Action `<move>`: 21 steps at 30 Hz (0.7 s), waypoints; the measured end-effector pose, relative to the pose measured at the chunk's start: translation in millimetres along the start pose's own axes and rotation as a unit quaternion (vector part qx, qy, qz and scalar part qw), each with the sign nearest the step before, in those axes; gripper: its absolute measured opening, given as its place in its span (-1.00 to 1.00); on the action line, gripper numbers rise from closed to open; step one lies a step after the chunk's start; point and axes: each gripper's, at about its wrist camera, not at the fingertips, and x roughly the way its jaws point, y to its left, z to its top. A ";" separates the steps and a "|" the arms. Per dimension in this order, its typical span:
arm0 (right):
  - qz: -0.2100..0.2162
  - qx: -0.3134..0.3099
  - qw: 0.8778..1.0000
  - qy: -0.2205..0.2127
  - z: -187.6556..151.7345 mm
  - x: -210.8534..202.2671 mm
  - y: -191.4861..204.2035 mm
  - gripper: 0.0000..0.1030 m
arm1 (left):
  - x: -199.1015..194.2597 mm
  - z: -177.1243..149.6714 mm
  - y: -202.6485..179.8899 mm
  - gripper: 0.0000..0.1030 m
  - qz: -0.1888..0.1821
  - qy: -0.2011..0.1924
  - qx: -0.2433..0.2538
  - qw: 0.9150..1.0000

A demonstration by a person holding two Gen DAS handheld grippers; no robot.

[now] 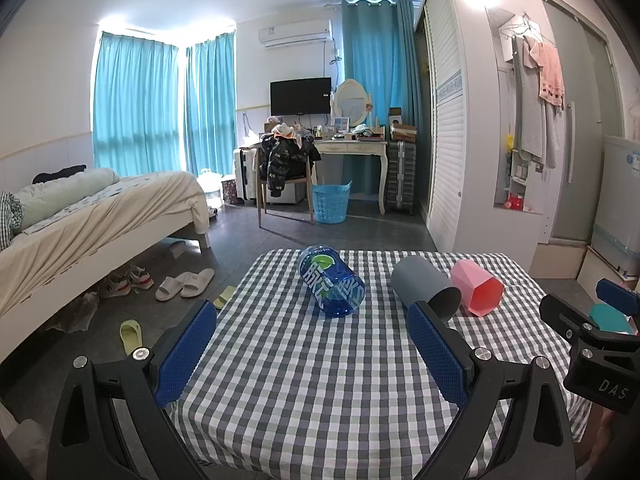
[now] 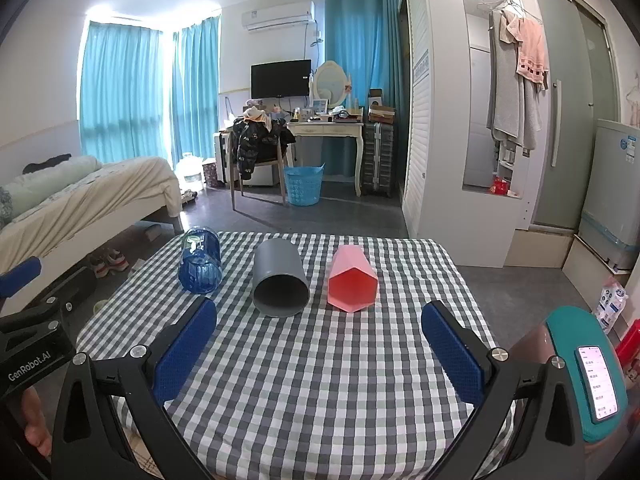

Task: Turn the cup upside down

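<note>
The left gripper (image 1: 312, 344) hovered level over the near part of the checked surface (image 1: 320, 380), its blue-padded fingers (image 1: 186, 350) spread wide apart and holding nothing; the tip of its right-side finger overlapped the mouth of the grey cup (image 1: 426, 286) in that view, though whether it touched could not be told. The right gripper (image 2: 318, 346) was held the same way, level and low, with its fingers (image 2: 452, 354) likewise far apart, empty and short of the cups. Taking the grey cup (image 2: 280, 282) as the landmark, it lay on its side in the middle of the surface (image 2: 320, 380), open mouth turned toward the grippers. Just to its right lay a pink faceted cup (image 2: 352, 280), also on its side and mouth-forward, apart from it. To its left lay a blue transparent bottle (image 2: 200, 262), tipped over near the surface's far left corner. Beyond the grey cup, across the floor, stood a blue laundry basket (image 2: 303, 185).
</note>
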 end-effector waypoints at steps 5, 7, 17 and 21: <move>0.001 -0.002 1.000 0.001 0.5 1.8 1.7 0.99 | 0.2 -0.1 0.0 0.92 0.001 0.000 0.000 1.000; 0.000 -0.002 1.000 0.001 -0.2 2.0 2.0 0.99 | 0.5 0.0 0.2 0.92 0.000 0.001 -0.001 1.000; 0.000 -0.004 1.000 0.002 -3.0 5.7 3.6 0.99 | 3.2 -3.2 1.1 0.92 0.000 0.002 -0.001 1.000; 0.001 -0.003 1.000 0.002 -4.1 6.6 4.1 0.99 | 3.3 -4.2 1.2 0.92 0.000 0.003 -0.002 1.000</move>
